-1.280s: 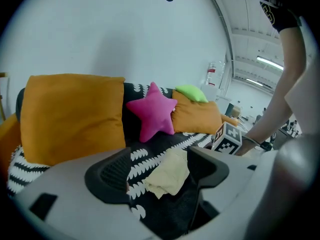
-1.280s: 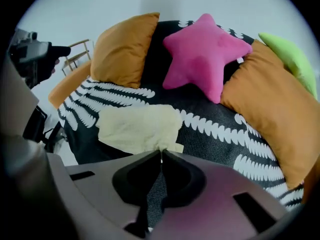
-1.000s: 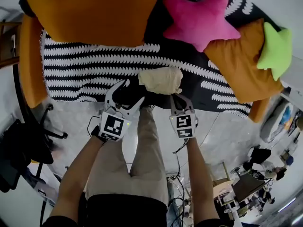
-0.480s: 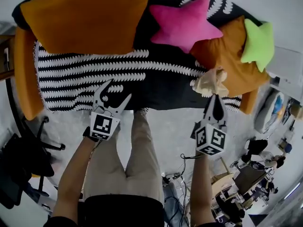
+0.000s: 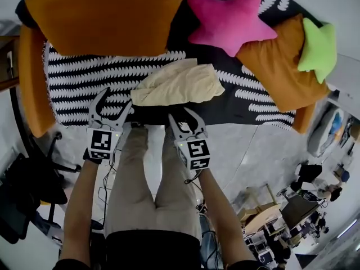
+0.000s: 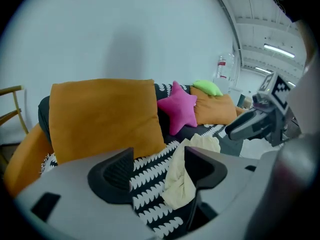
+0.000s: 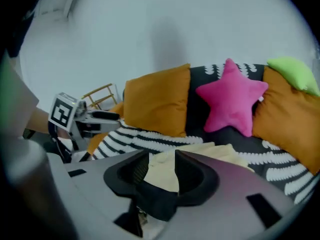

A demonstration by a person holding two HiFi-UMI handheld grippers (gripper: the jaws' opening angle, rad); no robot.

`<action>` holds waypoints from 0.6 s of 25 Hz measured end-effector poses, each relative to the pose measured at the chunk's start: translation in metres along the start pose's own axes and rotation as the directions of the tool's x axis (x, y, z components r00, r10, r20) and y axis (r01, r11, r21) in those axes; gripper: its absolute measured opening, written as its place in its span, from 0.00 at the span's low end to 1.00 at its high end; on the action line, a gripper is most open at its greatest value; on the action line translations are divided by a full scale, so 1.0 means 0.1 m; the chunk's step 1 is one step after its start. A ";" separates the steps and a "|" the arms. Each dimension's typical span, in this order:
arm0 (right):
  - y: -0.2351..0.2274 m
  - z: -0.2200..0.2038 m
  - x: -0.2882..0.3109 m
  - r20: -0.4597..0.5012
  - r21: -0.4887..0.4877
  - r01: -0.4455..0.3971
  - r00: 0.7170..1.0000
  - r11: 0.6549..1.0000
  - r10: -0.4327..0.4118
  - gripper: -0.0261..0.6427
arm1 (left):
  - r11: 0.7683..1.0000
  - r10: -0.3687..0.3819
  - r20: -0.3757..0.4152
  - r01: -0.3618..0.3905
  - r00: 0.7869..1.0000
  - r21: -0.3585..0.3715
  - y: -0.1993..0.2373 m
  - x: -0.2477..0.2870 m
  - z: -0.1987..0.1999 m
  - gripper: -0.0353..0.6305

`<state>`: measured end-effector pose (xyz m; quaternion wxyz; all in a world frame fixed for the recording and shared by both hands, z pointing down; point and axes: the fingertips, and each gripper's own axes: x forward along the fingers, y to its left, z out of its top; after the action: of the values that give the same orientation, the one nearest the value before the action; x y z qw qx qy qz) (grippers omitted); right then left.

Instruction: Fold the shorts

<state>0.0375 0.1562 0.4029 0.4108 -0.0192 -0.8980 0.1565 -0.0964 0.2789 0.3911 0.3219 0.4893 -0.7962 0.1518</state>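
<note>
**Shorts [image 5: 179, 84] lie loose on the throw [image 5: 79, 83], both grippers clear of them**

The cream shorts lie crumpled on the black-and-white patterned throw, near its front edge and roughly midway along it. Nothing holds them. The right gripper [image 5: 184, 118] hovers just in front of them at that edge. Its jaws are opening; the cloth shows between them only further off, and the pads do not press on it. The left gripper [image 5: 114, 103] stands to the left of the shorts over the throw, its jaws wide apart and empty. Behind the shorts a big orange cushion [image 5: 107, 13] leans at the back, with a pink star cushion [image 5: 233, 18] beside it. A second orange cushion [image 5: 281, 63] and a green star cushion [image 5: 318, 44] sit at the right end.
</note>
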 end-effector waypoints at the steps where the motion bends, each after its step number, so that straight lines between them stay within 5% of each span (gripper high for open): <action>1: -0.33 -0.12 -0.02 -0.019 0.008 0.059 0.998 0.998 -0.059 0.31 | 1.000 -0.006 -0.003 0.006 1.000 0.002 -0.04 0.01 -0.02 0.54; 5: -1.90 -0.40 -0.06 -0.055 0.034 0.306 0.951 0.951 -0.304 0.24 | 0.999 -0.044 -0.017 0.043 0.999 -0.018 -0.41 0.18 -0.05 0.54; 8: -2.65 -0.53 0.28 -0.110 0.056 0.364 0.928 0.930 -0.357 0.28 | 0.990 -0.125 -0.037 0.123 0.991 -0.063 -0.80 0.36 -0.10 0.54; 10: -2.84 -0.75 0.58 -0.196 0.063 0.343 0.925 0.937 -0.326 0.33 | 0.979 -0.189 -0.058 0.184 0.980 -0.086 -1.04 0.50 -0.12 0.54; 12: -2.69 -0.89 0.76 -0.252 0.057 0.285 0.931 0.957 -0.262 0.16 | 0.978 -0.201 -0.073 0.195 0.977 -0.079 -1.12 0.63 -0.10 0.54; 15: -1.67 -0.59 0.71 -0.115 0.002 0.052 0.992 0.999 -0.051 0.06 | 0.986 -0.157 -0.101 0.150 0.982 -0.071 -1.02 0.68 -0.14 0.54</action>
<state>0.0502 0.0244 0.5402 0.4656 -0.0040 -0.8728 0.1466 -0.0230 0.1917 0.4393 0.3897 0.5301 -0.7423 0.1273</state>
